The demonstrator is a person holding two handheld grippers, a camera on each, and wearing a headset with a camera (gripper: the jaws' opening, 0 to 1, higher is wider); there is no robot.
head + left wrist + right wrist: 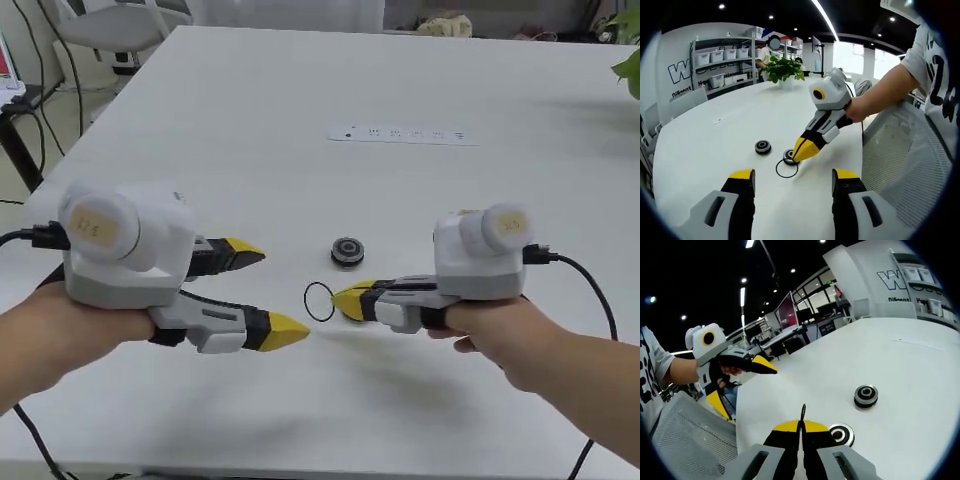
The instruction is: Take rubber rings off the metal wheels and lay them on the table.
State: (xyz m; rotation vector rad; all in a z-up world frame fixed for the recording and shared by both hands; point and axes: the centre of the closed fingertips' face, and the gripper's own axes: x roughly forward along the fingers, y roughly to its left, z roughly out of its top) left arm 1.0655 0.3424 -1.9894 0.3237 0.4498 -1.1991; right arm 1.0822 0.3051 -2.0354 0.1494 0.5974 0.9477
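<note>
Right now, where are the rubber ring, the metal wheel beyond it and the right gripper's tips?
rubber ring (306, 300): head view, left arc of the black band.
metal wheel (347, 251): head view, top face at the hub.
right gripper (340, 300): head view, yellow tips, closed on the ring.

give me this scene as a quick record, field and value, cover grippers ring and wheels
left gripper: open, holding nothing
right gripper: shut on the rubber ring, low over the table
far wheel: on the table, dark ring seemingly still on it
near wheel: on the table beside the right gripper's tips, rim looks bare
power strip: farther back on the table
</note>
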